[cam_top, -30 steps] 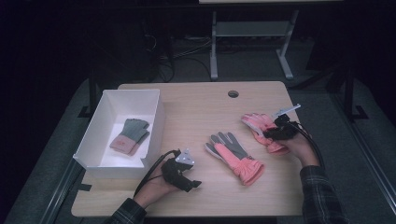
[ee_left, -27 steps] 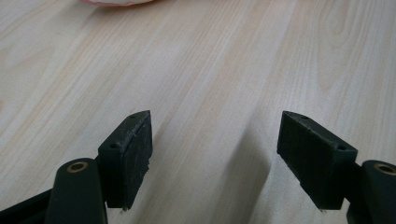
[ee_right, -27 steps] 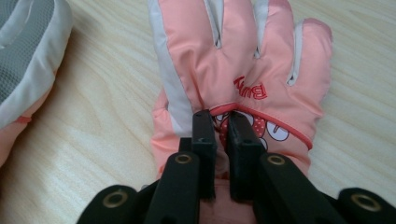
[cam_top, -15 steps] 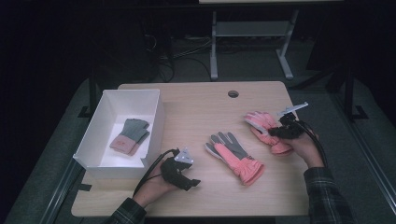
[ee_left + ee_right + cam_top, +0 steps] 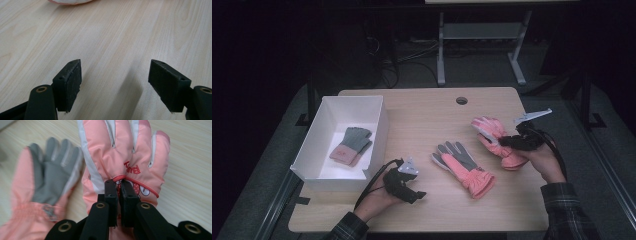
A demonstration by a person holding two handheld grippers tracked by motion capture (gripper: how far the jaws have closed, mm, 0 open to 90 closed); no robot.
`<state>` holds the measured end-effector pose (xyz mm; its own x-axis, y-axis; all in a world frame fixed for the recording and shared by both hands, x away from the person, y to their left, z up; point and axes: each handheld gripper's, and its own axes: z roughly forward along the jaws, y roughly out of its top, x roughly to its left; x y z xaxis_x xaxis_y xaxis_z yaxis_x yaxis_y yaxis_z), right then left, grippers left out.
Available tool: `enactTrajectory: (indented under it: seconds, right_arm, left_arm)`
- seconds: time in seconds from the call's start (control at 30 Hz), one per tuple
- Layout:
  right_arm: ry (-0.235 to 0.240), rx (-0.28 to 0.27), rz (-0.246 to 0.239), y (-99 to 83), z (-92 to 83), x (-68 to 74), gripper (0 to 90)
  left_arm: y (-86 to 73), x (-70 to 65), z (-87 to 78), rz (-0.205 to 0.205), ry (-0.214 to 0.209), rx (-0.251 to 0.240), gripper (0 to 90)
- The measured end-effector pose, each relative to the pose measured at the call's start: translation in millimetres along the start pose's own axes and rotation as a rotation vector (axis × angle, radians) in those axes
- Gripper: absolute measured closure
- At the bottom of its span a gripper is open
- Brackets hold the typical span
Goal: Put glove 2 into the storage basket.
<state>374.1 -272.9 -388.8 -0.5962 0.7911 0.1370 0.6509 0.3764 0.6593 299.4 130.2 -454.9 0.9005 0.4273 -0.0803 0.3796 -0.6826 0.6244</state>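
Both handheld black two-jaw grippers, left (image 5: 418, 194) and right (image 5: 119, 188), show brass-ringed screw holes, trailing black cables, grey triangular top plates; dark plaid sleeves (image 5: 568, 212) worn.

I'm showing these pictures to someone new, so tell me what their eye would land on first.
The pink glove at the table's right, pinched at its back by the right hand-held gripper, whose jaws have just been closing on the fabric. Next, the second pink glove, lying grey palm up at mid-table. Then the white box at the left, with a grey-and-pink glove lying inside, while the left hand-held gripper rests open over bare wood.
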Motion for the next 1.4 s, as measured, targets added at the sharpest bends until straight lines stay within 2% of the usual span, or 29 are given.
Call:
enactTrajectory:
  seconds: [0.1,0.13,0.17,0.2,0.3,0.6,0.73,0.93,1.4]
  right_arm:
    - [0.030,-0.014,0.001,6.0,-7.0,15.2,85.7]
    - [0.030,-0.014,0.001,6.0,-7.0,15.2,85.7]
    - [0.040,-0.015,-0.008,9.0,-8.4,24.1,85.7]
    - [0.040,-0.015,-0.008,9.0,-8.4,24.1,85.7]
    - [0.052,-0.014,-0.035,12.7,-8.9,38.3,85.7]
    - [0.097,-0.007,-0.065,18.4,-8.6,74.7,85.6]
    - [0.103,0.009,-0.056,18.8,-6.5,82.5,85.6]
    - [0.119,0.039,-0.074,22.9,5.4,99.3,85.5]
    - [0.118,0.127,-0.090,19.4,40.2,111.8,85.3]
  left_arm:
    - [0.5,-0.8,0.8,0.005,-0.005,0.008,26.4]
    - [0.5,-0.8,0.8,0.005,-0.005,0.008,26.4]
    - [0.6,-1.4,1.0,0.002,-0.003,0.001,26.4]
    - [0.8,-1.3,0.7,0.006,-0.002,0.000,26.4]
    - [0.4,-0.9,0.3,0.004,-0.002,0.002,26.4]
    - [0.8,-0.9,-0.4,-0.002,0.002,-0.006,26.4]
    - [0.3,-1.2,0.4,-0.003,0.002,-0.006,26.4]
    - [0.3,-0.2,0.1,-0.001,0.004,-0.009,26.4]
    - [0.3,-0.4,1.2,0.005,0.001,0.001,26.3]
